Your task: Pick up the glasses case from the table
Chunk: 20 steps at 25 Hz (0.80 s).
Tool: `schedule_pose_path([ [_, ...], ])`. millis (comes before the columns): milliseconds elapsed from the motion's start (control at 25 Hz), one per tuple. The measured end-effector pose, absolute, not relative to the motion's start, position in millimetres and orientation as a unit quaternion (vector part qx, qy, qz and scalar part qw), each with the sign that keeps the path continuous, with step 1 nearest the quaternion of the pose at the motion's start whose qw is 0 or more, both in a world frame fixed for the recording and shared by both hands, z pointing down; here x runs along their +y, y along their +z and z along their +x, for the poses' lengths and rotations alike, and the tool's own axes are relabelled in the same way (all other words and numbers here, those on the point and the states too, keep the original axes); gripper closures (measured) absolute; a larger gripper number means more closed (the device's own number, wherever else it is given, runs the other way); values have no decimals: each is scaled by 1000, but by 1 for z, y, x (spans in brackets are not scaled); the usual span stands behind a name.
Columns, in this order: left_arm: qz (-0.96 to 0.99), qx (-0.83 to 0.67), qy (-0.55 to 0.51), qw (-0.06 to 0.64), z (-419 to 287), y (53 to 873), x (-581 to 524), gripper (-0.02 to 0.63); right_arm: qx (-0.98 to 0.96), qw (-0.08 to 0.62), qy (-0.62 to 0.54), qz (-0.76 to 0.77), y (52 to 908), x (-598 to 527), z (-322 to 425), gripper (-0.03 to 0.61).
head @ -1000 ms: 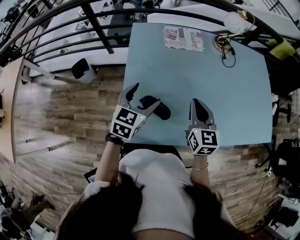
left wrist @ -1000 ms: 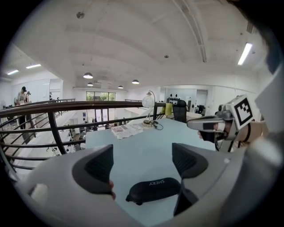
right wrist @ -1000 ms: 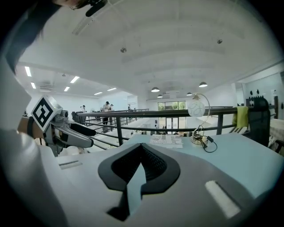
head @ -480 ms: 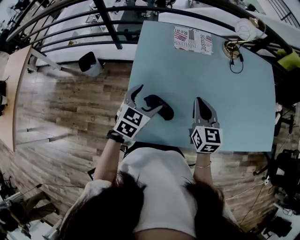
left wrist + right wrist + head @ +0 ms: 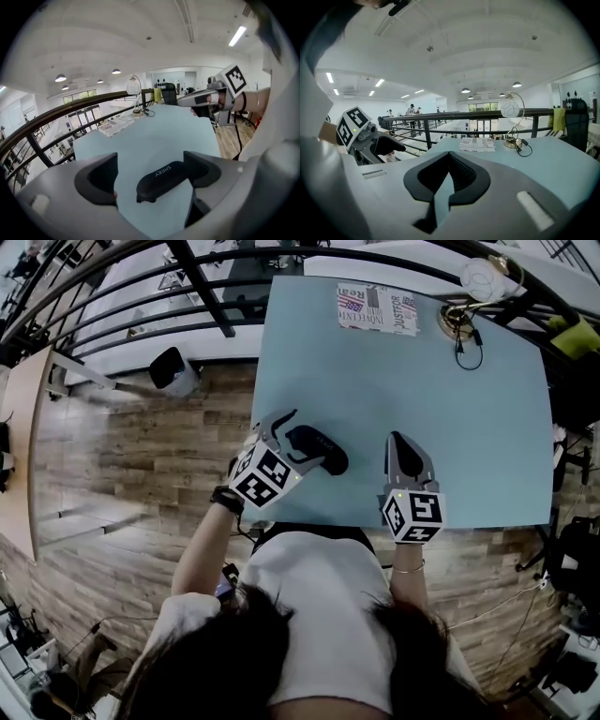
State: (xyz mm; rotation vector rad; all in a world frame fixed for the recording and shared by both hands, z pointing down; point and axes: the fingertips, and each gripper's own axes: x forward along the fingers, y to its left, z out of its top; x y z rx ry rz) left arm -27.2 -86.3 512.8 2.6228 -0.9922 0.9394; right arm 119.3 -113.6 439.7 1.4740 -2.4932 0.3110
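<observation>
Your left claw [image 5: 149, 165] is spread wide astride the black oblong hard-shell glasses case [image 5: 317, 448], not yet gripped on the pale blue counter [image 5: 412, 381] near its front edge; your clenched, empty right claw [image 5: 448, 177] idles, so closing and lifting remain.

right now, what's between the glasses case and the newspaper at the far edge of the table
Nothing: only bare table lies between the glasses case and the newspaper. The head view shows the whole stretch, and the left gripper view agrees.

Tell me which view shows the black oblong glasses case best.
Left gripper view: the black oblong glasses case lies close, between the open jaws. Head view shows the case small and far; right gripper view misses it.
</observation>
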Motion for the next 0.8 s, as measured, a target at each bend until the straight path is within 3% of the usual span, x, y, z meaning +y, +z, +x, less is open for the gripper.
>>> schedule_pose_path([
  [800, 888, -59, 456, -5, 18, 590, -67, 146, -812, 134, 140, 551, 463, -102, 155, 577],
])
